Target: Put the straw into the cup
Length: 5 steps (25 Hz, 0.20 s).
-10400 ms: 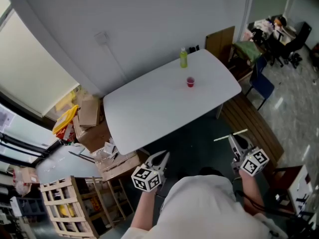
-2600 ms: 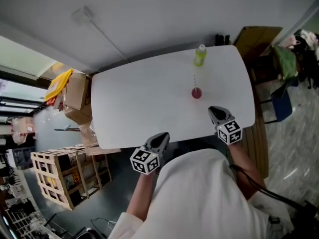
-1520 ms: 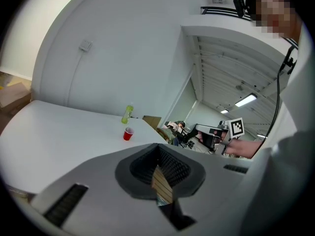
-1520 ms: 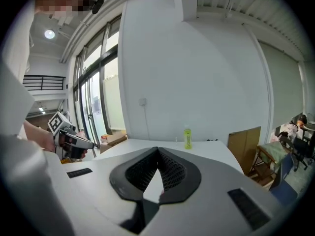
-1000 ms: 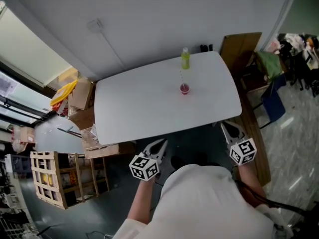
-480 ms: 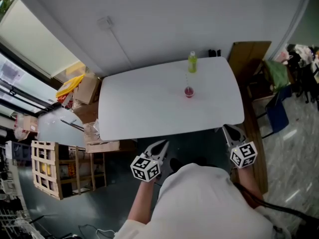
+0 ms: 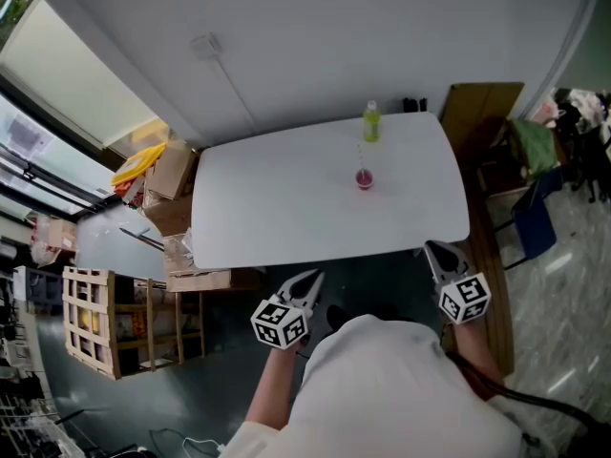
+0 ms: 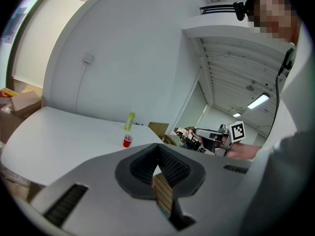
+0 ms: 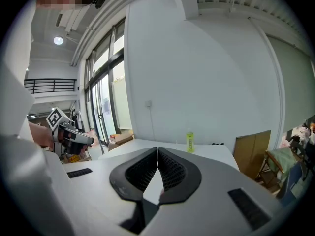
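A small red cup (image 7: 364, 179) stands on the white table (image 7: 277, 208), right of its middle, with a thin straw (image 7: 361, 156) upright in it. In the left gripper view the cup (image 8: 128, 140) shows far off, in front of a green bottle (image 8: 130, 121). My left gripper (image 7: 313, 277) is shut and empty, held off the table's near edge by my body. My right gripper (image 7: 434, 249) is also shut and empty, just off the table's near right corner. Both are well short of the cup.
A green bottle (image 7: 370, 122) stands behind the cup at the table's far edge. Cardboard boxes (image 7: 170, 175) lie left of the table and a wooden crate (image 7: 95, 322) farther left. A wooden board (image 7: 482, 113) and a blue chair (image 7: 535, 227) are at the right.
The straw that my right gripper held earlier now stands in the cup. My right gripper has drawn back from the table to my side. The left gripper has hardly moved.
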Motion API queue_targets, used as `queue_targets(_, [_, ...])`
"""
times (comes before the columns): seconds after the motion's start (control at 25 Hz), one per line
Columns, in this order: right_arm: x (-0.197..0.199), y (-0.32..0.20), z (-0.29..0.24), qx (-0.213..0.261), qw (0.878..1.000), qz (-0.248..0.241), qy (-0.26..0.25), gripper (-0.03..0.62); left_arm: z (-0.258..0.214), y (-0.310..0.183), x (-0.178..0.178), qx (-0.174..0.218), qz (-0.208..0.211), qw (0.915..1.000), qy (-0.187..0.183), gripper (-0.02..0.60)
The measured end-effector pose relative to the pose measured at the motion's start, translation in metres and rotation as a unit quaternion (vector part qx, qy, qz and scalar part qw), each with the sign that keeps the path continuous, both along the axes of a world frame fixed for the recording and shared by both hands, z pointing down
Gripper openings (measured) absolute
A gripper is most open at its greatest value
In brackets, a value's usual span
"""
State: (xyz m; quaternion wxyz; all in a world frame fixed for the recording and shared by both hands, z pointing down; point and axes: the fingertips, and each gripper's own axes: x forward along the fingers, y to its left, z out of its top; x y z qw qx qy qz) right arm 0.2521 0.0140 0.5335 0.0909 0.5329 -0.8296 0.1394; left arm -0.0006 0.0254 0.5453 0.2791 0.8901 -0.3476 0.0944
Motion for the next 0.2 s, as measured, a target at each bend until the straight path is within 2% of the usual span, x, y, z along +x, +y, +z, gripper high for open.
queue_targets(0.2, [0.0033, 0.0012, 0.002, 0.0, 1.0, 0.0, -0.001, 0.034, 0.0037, 0.0031, 0.0015, -0.002, -0.002, 1.0, -0.001, 0.002])
